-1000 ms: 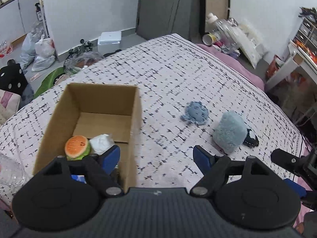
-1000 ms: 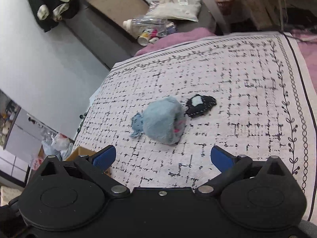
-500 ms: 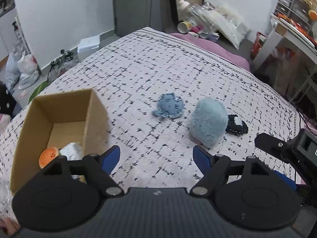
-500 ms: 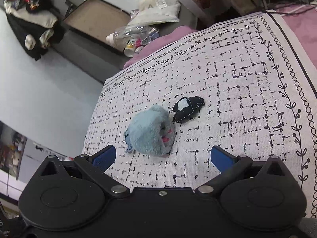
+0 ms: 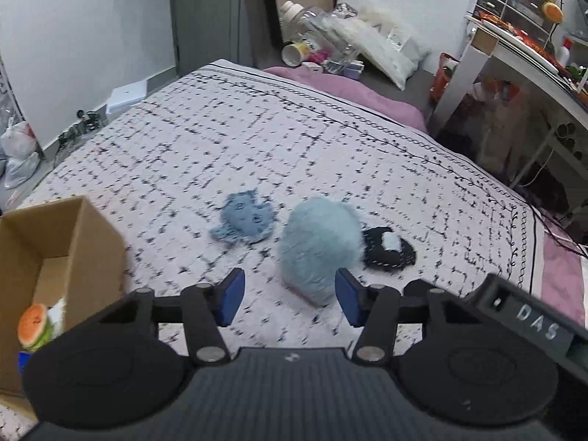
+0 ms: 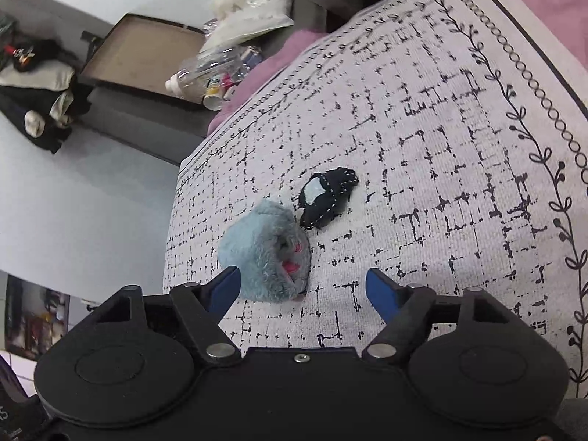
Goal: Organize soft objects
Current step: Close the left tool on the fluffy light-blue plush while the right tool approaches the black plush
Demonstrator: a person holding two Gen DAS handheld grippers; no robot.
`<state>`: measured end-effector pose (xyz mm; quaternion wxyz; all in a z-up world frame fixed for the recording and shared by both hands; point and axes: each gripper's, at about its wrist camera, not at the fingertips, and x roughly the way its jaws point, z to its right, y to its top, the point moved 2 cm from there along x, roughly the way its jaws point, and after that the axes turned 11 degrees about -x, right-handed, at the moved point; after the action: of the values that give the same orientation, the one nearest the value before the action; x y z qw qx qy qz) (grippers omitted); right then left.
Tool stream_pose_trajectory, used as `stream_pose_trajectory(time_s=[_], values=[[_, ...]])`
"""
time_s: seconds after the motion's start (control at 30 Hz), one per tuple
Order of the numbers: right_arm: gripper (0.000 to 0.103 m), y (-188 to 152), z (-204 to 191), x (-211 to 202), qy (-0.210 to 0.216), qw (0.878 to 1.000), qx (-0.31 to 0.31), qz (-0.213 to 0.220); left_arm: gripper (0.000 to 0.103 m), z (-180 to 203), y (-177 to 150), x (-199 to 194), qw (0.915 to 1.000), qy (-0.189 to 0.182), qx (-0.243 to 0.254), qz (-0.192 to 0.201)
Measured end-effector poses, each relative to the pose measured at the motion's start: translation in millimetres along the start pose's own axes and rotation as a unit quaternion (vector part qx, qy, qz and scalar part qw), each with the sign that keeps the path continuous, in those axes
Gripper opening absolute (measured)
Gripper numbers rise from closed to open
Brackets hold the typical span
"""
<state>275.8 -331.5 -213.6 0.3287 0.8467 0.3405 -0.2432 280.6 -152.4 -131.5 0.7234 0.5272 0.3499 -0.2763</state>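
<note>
Bed [image 5: 330,139] covered by a white blanket with a black broken-grid pattern and a leafy border.

Left gripper [image 5: 290,303] hanging above the blanket, jaws closing with nothing pressed between the blue pads; fluffy blue toy [image 5: 319,248] just past the tips, its lower edge partly behind the right pad, not clamped.

Flat blue felt toy [image 5: 244,222] lying just beside the fluffy one on its left, a narrow strip of blanket between them.

Small black toy [image 5: 389,251] with a pale patch lying against the fluffy toy's other side, touching or nearly so.

Cardboard box [image 5: 55,242] open-topped at the left edge of the left wrist view, well apart from the three loose toys; inside it an orange-and-green round toy [image 5: 33,325] next to something white.

Right gripper [image 6: 303,292] also over the blanket, jaws closing, nothing gripped; fluffy blue toy [image 6: 264,253] in front of its left pad, pink marks showing on the near face; black toy [image 6: 327,198] just beyond, touching the fluffy one.

Part of the right gripper's black body visible at the lower right of the left wrist view.
</note>
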Motion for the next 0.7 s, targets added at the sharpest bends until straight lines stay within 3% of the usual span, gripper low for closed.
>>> stream_pose_trajectory(time_s=[0.17,0.7], values=[[0.069,3.8,11.7,6.2,-0.010,0.999,0.033,0.005,0.053,11.0,0.1,18.1,0.9997,-0.021,-0.007,-0.012],[0.068,9.6,19.9,49.2,-0.036,0.998,0.048,-0.032,0.053,11.8,-5.8,74.0,0.9992,-0.011,0.008,-0.037]])
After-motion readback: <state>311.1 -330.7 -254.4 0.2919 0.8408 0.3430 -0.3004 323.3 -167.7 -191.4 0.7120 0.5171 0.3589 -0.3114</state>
